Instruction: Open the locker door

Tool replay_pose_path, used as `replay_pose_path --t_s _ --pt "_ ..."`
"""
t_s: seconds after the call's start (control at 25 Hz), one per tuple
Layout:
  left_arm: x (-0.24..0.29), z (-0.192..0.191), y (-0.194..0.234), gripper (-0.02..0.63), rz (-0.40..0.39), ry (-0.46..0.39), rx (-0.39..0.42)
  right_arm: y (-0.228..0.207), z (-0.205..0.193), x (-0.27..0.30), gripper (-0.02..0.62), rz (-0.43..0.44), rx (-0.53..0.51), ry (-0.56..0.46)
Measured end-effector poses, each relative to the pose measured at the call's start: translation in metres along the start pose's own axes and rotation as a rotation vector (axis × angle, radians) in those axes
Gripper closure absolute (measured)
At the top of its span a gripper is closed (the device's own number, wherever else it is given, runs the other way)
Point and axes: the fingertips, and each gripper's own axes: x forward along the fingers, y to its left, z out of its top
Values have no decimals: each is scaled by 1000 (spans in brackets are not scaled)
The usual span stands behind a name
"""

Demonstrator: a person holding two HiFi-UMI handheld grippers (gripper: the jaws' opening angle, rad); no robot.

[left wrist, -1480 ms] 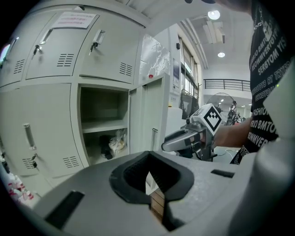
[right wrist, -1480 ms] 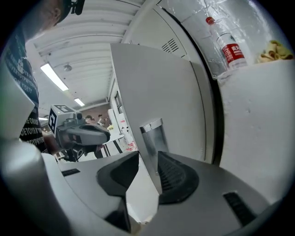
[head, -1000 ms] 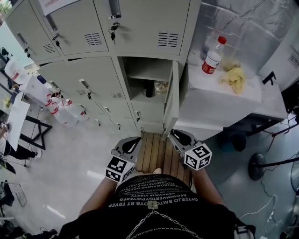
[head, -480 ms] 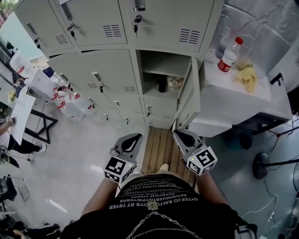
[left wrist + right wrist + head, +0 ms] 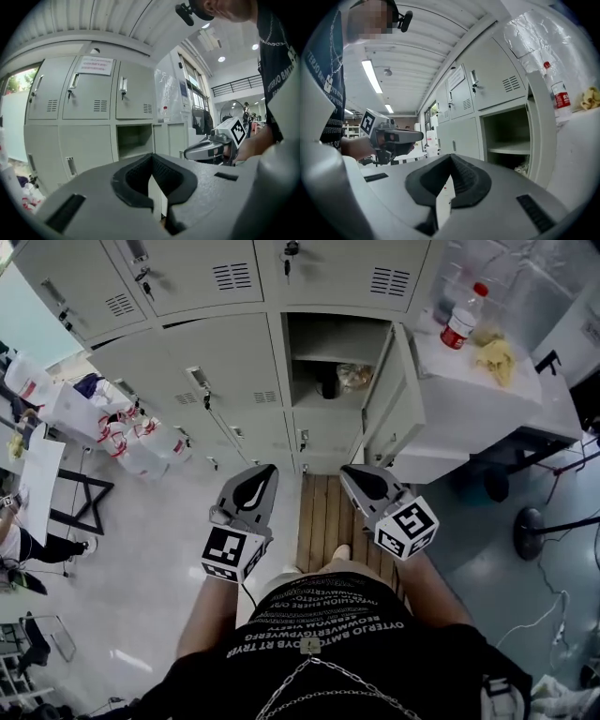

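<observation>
The grey locker door (image 5: 386, 395) stands swung open to the right, beside its open compartment (image 5: 337, 352), which holds a dark object and a crumpled bag. Both grippers hang well short of it, above a wooden mat. My left gripper (image 5: 265, 471) is shut and empty, and my right gripper (image 5: 349, 472) is shut and empty too. In the left gripper view the jaws (image 5: 151, 157) meet in front of the open compartment (image 5: 133, 139). The right gripper view has the closed jaws (image 5: 451, 158) facing the open door (image 5: 541, 136), seen edge-on.
A white cabinet (image 5: 469, 404) to the right of the door carries a red-capped bottle (image 5: 458, 324) and a yellow cloth (image 5: 497, 357). Bags and jugs (image 5: 117, 432) crowd the floor at the left. The wooden mat (image 5: 328, 512) lies before the locker. A fan base (image 5: 534, 521) stands at the right.
Both grippers have risen toward the head camera and look larger. The lockers have slid up the picture. The door stays open.
</observation>
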Motion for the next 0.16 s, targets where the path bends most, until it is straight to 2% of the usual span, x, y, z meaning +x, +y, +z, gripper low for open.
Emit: replay_pose_path --t_s 0.16 --pt "3 29 26 612 20 -62 63 7 20 15 599 -9 -37 -24"
